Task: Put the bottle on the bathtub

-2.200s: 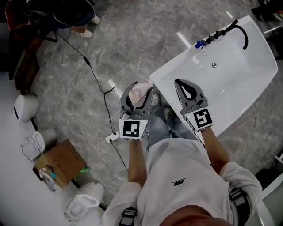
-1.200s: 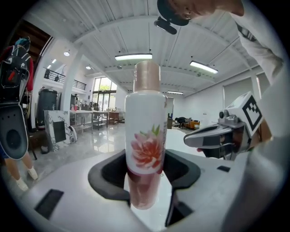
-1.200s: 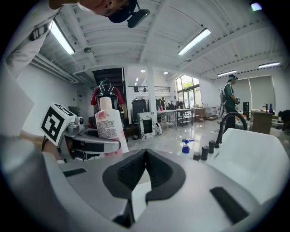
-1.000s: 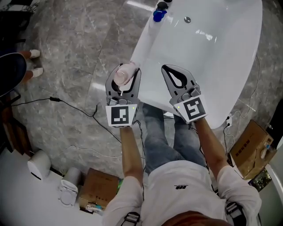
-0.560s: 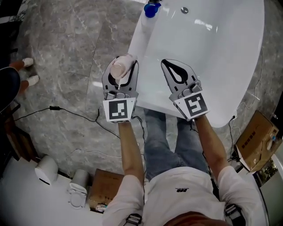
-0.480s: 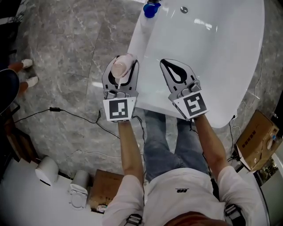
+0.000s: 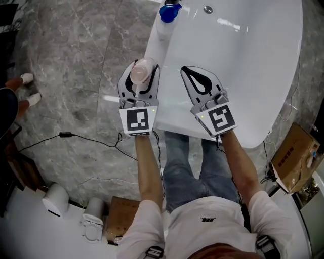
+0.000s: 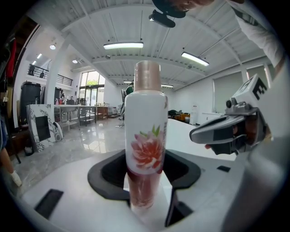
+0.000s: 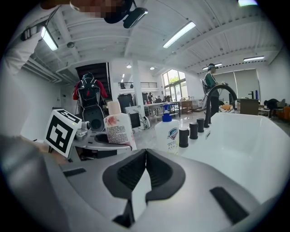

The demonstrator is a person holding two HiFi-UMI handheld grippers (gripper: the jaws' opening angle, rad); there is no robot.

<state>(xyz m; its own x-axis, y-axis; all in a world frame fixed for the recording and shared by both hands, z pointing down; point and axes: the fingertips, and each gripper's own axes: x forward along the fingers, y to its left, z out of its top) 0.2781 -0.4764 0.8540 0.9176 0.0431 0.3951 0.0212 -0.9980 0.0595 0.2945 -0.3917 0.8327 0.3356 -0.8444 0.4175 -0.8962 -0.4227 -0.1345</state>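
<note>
A white bottle with a pink flower print and a pale pink cap stands upright between the jaws of my left gripper, which is shut on it. In the head view the bottle's cap shows from above, just left of the white bathtub's near-left rim. From the right gripper view the bottle appears at the left. My right gripper hovers over the tub's near rim with its jaws shut and nothing between them.
A white pump bottle with a blue cap stands on the tub's left rim, by the black faucet knobs. The grey marble floor carries a black cable. Cardboard boxes sit at the right, white fixtures at the lower left.
Both grippers have stayed side by side while the view swung round; the bathtub now lies straight ahead, and the left gripper with the bottle is closer to its left rim.
</note>
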